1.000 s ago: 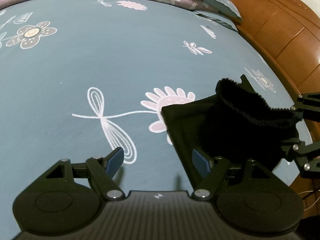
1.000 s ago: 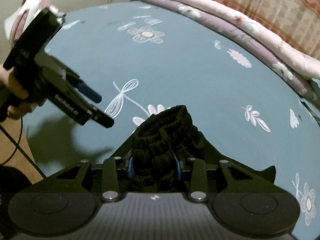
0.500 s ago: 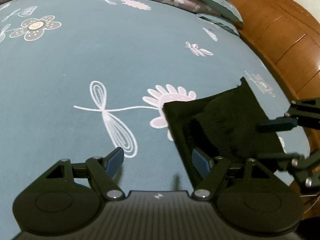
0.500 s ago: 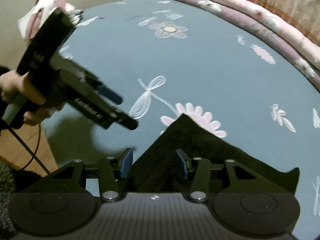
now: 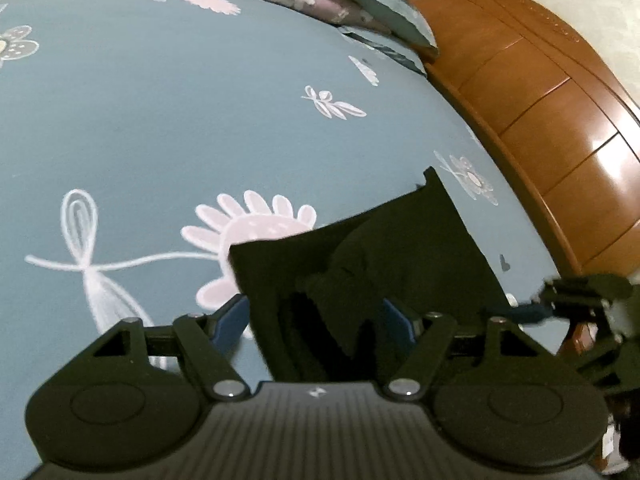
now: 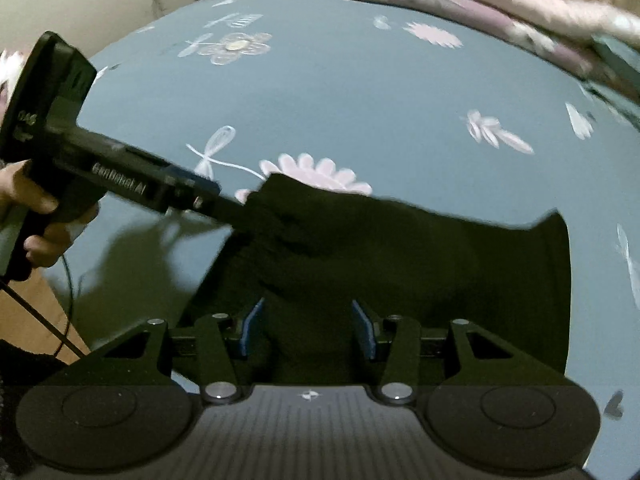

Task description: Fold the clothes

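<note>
Black garment (image 6: 400,264) on blue floral bedsheet (image 5: 200,120), wooden bedframe (image 5: 560,140) nr.

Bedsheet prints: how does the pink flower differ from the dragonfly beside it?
The pink flower is filled pink with white-edged petals; the dragonfly is a white line drawing. The black garment covers part of the flower, none of the dragonfly. Both are printed on the blue bedsheet.

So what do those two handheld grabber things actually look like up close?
Both are matte black plastic with blue pads inside the fingers. The left gripper has a pistol-style handle, white lettering on its side and a thin black cable. The right gripper has silver screws and a ribbed body.
</note>
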Demonstrator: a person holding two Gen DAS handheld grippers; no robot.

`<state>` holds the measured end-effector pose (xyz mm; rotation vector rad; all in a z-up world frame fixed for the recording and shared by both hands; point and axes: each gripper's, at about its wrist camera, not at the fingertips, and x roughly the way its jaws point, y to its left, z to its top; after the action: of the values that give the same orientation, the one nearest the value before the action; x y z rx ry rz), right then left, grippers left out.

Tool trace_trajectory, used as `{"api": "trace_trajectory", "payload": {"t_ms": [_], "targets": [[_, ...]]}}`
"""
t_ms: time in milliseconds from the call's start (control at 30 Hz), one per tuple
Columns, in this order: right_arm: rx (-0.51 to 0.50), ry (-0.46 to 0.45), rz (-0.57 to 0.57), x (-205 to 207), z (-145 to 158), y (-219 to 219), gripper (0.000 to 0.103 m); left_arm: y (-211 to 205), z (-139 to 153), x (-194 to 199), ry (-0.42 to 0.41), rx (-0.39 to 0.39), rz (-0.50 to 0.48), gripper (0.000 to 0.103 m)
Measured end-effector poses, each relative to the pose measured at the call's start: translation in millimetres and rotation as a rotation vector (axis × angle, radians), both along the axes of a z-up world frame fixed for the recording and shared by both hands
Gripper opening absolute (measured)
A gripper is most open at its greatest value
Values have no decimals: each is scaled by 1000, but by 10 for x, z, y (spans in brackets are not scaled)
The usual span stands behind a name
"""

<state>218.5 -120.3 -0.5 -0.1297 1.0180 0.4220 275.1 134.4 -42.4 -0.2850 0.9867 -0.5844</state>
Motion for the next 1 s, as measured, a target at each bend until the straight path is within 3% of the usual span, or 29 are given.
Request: {"api": "trace_trajectory", "payload": {"t_ms": [200, 267, 400, 433, 533, 600, 733, 867, 1000], "targets": [[52, 11, -93, -52, -93, -278, 54, -193, -109, 105, -33, -8, -41, 71], [60, 10, -113, -63, -104, -355, 54, -245, -136, 89, -28, -6, -55, 61], [78, 9, -153, -83, -128, -525, 54, -276, -159, 28, -30, 10, -48, 58], [82, 9, -161, -82, -135, -557, 54, -275, -142, 8, -36, 10, -42, 47], [92, 8, -191, -83, -156, -670, 54, -273, -60, -35, -50, 14, -26, 26], [100, 8, -210, -83, -171, -745, 54, -253, 42, -71, -64, 9, -21, 24], [113, 2, -229, -80, -179, -878, 54, -170, 130, -108, -64, 10, -8, 24], [109, 8, -241, -71, -227, -987, 54, -132, -39, -99, 3, 47, 25, 25], [85, 13, -255, -84, -273, -1096, 54, -92, 63, -115, 7, 78, 33, 34]]}}
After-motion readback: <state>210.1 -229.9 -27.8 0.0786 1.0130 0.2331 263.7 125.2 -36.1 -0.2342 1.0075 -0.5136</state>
